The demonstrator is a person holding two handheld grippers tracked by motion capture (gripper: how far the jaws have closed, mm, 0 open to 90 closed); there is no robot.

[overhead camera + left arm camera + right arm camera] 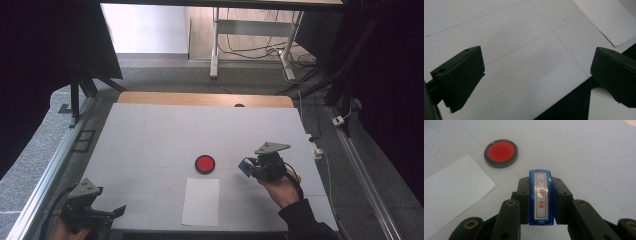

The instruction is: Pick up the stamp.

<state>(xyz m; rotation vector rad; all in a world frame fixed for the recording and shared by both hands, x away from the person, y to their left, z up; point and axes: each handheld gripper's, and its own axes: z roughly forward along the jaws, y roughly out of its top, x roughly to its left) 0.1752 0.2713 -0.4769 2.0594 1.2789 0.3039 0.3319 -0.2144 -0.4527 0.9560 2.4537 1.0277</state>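
Blue plastic stamp with a white label and red characters (541, 197) is what we've got clamped in our right claw (541, 200), jaws pressed on both of its long sides. In the right gripper view its long axis runs straight away from us along the jaws, label face up, with the far end sticking out past the jaw tips toward the open desk. In the high view the same stamp (244, 166) pokes out of the right claw (250, 168) toward the left, held above the white desk (150, 130), just right of the round red ink pad in its black rim (205, 163).

White sheet of paper (201, 201) lies flat in front of the pad, near it but not touching, long side running away from us.

Our left claw (116, 212) sits at the near left corner of the desk, jaws spread wide with nothing between them, well apart from everything else.
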